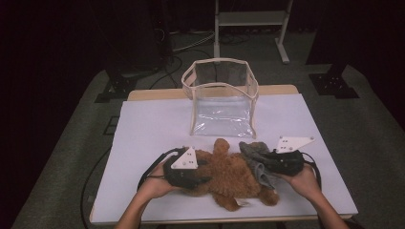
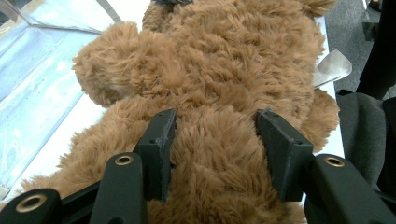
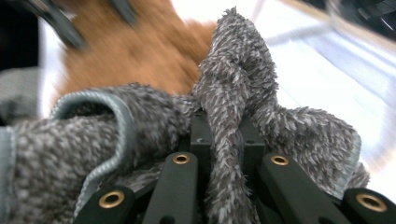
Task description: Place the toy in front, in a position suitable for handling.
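- Now, left gripper point(image 2: 215, 140) at nine o'clock, jaws wide, pressed into teddy bear point(image 1: 229, 174).
- Right gripper point(image 3: 223, 135) at three o'clock, clamped narrow on grey cloth point(image 3: 233, 70).
- Clear bag point(image 1: 220, 98) at twelve o'clock.

I work at a table point(image 1: 143, 93) with a light wood top, its far edge showing as a tan strip beyond a white sheet point(image 1: 153, 133) that covers most of the surface. Under and around it lies grey carpet point(image 1: 372, 138). Behind the table the room is dark; I cannot make out the walls. A white metal stand point(image 1: 250, 19) rests on the floor at the back, with black cables point(image 1: 181, 45) trailing beside it. Black base plates point(image 1: 333, 85) sit on the carpet to the right and left of the table.
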`<action>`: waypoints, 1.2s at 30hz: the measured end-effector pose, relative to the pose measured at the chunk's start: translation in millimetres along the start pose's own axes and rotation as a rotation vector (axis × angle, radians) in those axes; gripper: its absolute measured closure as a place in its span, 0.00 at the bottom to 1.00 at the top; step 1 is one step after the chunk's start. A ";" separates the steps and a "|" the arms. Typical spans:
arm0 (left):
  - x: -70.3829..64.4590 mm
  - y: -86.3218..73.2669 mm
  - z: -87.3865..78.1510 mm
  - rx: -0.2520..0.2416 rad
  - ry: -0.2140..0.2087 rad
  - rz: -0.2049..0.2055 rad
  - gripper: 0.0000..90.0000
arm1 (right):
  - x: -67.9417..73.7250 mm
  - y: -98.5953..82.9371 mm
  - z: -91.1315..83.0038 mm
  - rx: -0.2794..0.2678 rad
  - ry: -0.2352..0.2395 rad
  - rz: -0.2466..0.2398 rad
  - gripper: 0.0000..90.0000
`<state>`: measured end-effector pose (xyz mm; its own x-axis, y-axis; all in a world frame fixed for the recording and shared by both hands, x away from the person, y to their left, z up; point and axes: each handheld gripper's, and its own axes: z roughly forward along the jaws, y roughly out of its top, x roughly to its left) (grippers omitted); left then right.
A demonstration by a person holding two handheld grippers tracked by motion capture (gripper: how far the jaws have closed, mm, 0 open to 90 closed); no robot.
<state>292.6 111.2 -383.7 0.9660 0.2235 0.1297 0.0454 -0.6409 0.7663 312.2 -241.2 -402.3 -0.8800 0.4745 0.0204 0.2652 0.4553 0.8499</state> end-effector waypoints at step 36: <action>-5.3 -6.6 -1.1 -0.034 -0.030 0.004 0.54 | -18.0 19.3 22.2 0.023 0.013 -0.030 0.89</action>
<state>286.9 115.0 -388.8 0.9734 0.1988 0.1139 0.0338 -0.6164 0.7867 341.9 -224.2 -397.9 -0.8926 0.4508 0.0016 0.2471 0.4863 0.8381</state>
